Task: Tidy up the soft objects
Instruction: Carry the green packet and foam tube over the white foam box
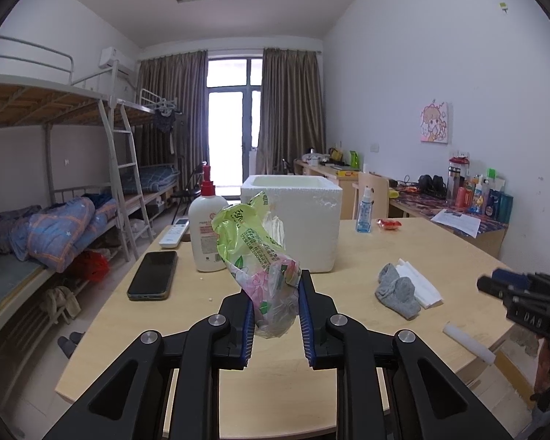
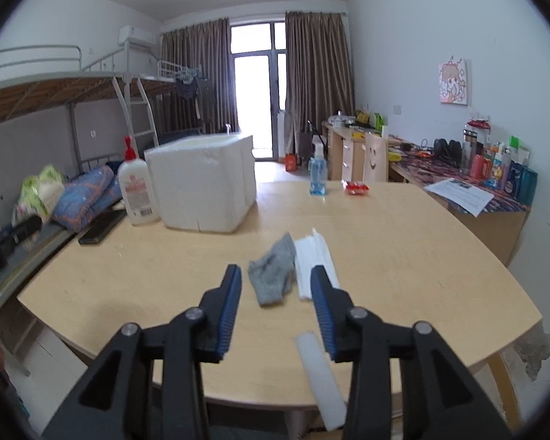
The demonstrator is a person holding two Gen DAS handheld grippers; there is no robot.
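1. Two tools are in my views: my left tool [image 1: 275, 311] is clamped on a crumpled plastic tissue pack [image 1: 258, 253], green on top and floral pink lower down, and holds it clear above the worktop [image 1: 209, 385].
2. My right tool [image 2: 275, 293] has its jaws spread wide with nothing between the pads; it hangs over the near part of the worktop.
3. Just beyond the right tool's tips I see a grey sock [image 2: 273, 275] lying flat, touching a stack of white folded tissues [image 2: 315, 260] on its right.
4. I see a white foam box [image 1: 293, 216] standing open-topped further back, behind the held pack.
5. A white lotion bottle [image 1: 205, 227] with a red pump stands just left of the box, with a dark phone [image 1: 152, 275] lying nearer me.
6. A white foam strip [image 2: 321, 381] lies at the worktop's near edge.
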